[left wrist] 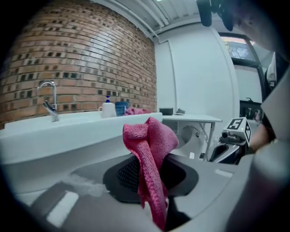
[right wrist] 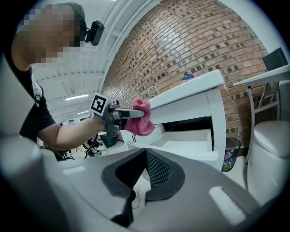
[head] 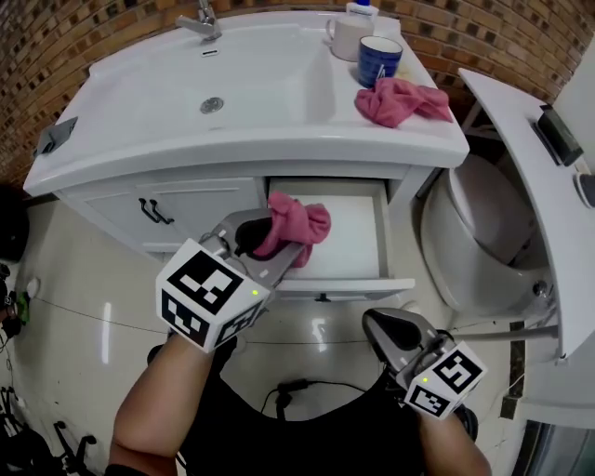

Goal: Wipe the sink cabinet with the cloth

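Note:
The white sink cabinet [head: 200, 206] has its drawer [head: 349, 232] pulled out under the basin. My left gripper [head: 271, 234] is shut on a pink cloth [head: 302, 228] and holds it over the drawer's left part. In the left gripper view the cloth [left wrist: 152, 145] stands bunched up between the jaws and hangs down in front of them. The right gripper view shows that left gripper [right wrist: 129, 114] with the cloth [right wrist: 141, 121] beside the open drawer [right wrist: 190, 141]. My right gripper [head: 389, 327] hangs lower, in front of the drawer's right end, jaws together and holding nothing.
A second pink cloth [head: 402, 100], a blue mug [head: 378, 59] and a white mug [head: 346, 37] sit on the counter's right end. The faucet [head: 203, 20] is at the back. A toilet [head: 474, 246] stands right of the cabinet, with a waste bin [right wrist: 231, 154] near the brick wall.

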`<state>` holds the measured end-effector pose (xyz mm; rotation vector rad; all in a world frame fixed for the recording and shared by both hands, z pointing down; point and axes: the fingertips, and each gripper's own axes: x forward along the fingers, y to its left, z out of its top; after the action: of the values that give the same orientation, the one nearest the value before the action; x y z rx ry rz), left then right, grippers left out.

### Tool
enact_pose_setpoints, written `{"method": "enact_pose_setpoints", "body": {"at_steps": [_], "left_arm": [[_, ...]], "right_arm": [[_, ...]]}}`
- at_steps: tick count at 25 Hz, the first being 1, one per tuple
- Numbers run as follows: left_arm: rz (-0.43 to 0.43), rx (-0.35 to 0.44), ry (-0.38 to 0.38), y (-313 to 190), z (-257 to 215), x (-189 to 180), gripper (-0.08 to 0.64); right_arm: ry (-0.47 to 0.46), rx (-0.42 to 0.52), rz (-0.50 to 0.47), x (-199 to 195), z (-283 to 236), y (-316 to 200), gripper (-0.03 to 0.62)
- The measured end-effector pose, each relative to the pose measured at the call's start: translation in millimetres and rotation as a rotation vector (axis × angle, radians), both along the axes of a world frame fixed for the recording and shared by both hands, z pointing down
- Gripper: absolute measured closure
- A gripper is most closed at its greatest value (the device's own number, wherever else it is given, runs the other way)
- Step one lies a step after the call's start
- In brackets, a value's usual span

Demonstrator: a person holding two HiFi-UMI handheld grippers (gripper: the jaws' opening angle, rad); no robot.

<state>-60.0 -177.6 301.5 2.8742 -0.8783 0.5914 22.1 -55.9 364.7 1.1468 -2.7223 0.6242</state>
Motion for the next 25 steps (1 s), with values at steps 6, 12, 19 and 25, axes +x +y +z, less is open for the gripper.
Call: {"method": "enact_pose_setpoints", "body": {"at_steps": [6, 12, 19, 25], "left_arm": [[0.199, -0.123, -0.092, -16, 31, 92, 0.456], [0.377, -0.307, -0.312, -13, 104, 143, 0.456], [0.423, -0.388, -0.372, -7, 134, 155, 0.456], [0.457, -0.399, -0.453, -3, 149, 142, 0.457]], "right_arm": [[-0.005, -0.027, -0.010, 3, 17, -5, 0.586], [0.015, -0.041, -0.030, 11, 31, -3, 0.586], [0.012, -0.052, -0.022, 22, 40, -9, 0.586], [0.018, -0.051, -0.028, 21, 40, -10, 0.586]]}}
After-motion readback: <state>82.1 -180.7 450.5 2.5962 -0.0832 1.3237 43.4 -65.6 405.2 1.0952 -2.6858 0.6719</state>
